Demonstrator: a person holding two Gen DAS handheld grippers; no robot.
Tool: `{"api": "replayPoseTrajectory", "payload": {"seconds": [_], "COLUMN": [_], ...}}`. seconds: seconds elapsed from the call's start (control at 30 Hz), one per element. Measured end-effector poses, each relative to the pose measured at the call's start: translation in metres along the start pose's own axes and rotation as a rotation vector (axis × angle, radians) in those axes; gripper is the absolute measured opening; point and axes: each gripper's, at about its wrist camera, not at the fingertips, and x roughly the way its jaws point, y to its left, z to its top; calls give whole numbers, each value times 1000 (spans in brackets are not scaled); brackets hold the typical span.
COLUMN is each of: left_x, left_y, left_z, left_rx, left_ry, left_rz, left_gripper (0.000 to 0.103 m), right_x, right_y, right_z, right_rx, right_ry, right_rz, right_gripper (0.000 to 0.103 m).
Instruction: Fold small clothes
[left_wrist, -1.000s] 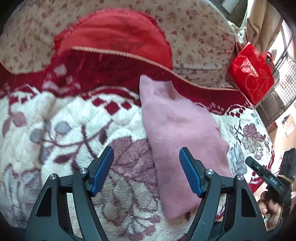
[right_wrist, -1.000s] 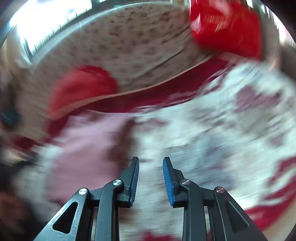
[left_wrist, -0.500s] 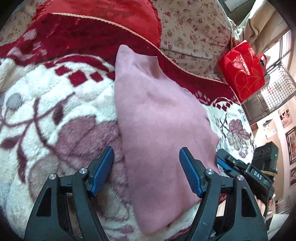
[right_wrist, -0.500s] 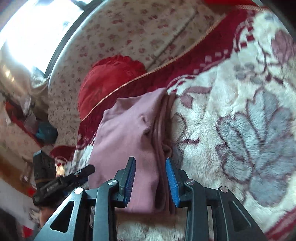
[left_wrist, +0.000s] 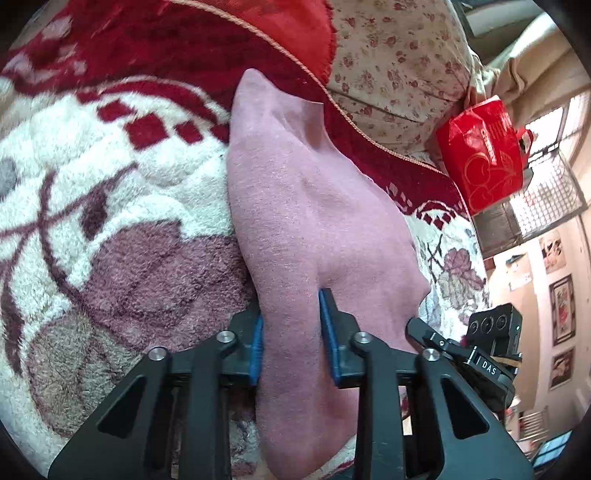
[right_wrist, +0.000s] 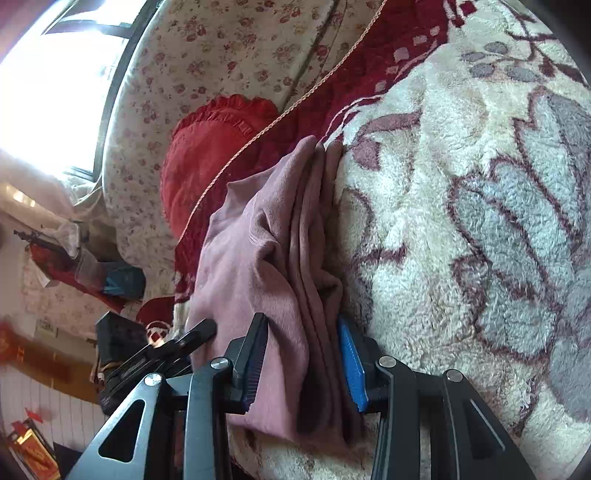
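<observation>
A folded pink garment (left_wrist: 314, 206) lies lengthwise on a fluffy floral blanket (left_wrist: 110, 221). My left gripper (left_wrist: 291, 336) is shut on the near left edge of the pink garment. In the right wrist view the same garment (right_wrist: 258, 236) shows its stacked folded edges on its right side. My right gripper (right_wrist: 301, 363) is shut on that layered near edge. Each gripper appears in the other's view: the right one (left_wrist: 465, 358) at the garment's right side, the left one (right_wrist: 159, 354) at its left.
A red frilled cushion (right_wrist: 207, 162) and a floral-print backrest (left_wrist: 399, 62) stand behind the garment. A red gift bag (left_wrist: 484, 147) sits at the far right by a window grille. The blanket's near edge drops off below the grippers.
Both grippers have moved forward onto the garment's near end. The left one closed from wide open onto its left edge; the right one now clamps the layered right edge.
</observation>
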Motion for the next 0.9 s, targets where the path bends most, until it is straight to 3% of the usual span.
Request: {"api": "replayPoseTrajectory", "payload": {"seconds": [0.03, 0.1, 0.2, 0.4, 0.47, 0.53, 0.63, 0.7, 0.8, 0.9], "left_x": [-1, -6, -25, -51, -38, -32, -42, -58, -78, -71], "left_y": [-3, -6, -9, -2, 2, 1, -5, -7, -20, -37], "left_z": [-1, -1, -3, -17, -17, -18, -16, -14, -8, 6], "left_rx": [17, 38, 61, 115, 119, 127, 164, 162, 202, 284], "left_ry": [-6, -15, -19, -27, 16, 9, -65, -170, -320, -310], "left_rz": [7, 7, -18, 60, 122, 182, 249, 285, 312, 251], "left_gripper": [19, 17, 16, 17, 26, 37, 41, 41, 41, 41], "right_x": [1, 2, -3, -5, 1, 0, -24, -45, -43, -14], "right_y": [1, 1, 6, 15, 14, 9, 8, 31, 81, 124], "right_z": [0, 0, -2, -31, -38, -36, -26, -19, -20, -33], "right_rx": [-10, -9, -8, 19, 24, 29, 41, -75, -315, -575], "right_ry": [8, 19, 15, 105, 115, 96, -46, -198, -286, -282], "right_rz": [-7, 7, 54, 147, 97, 21, -89, -194, -187, -264], "right_gripper": [31, 15, 13, 12, 13, 14, 15, 15, 16, 15]}}
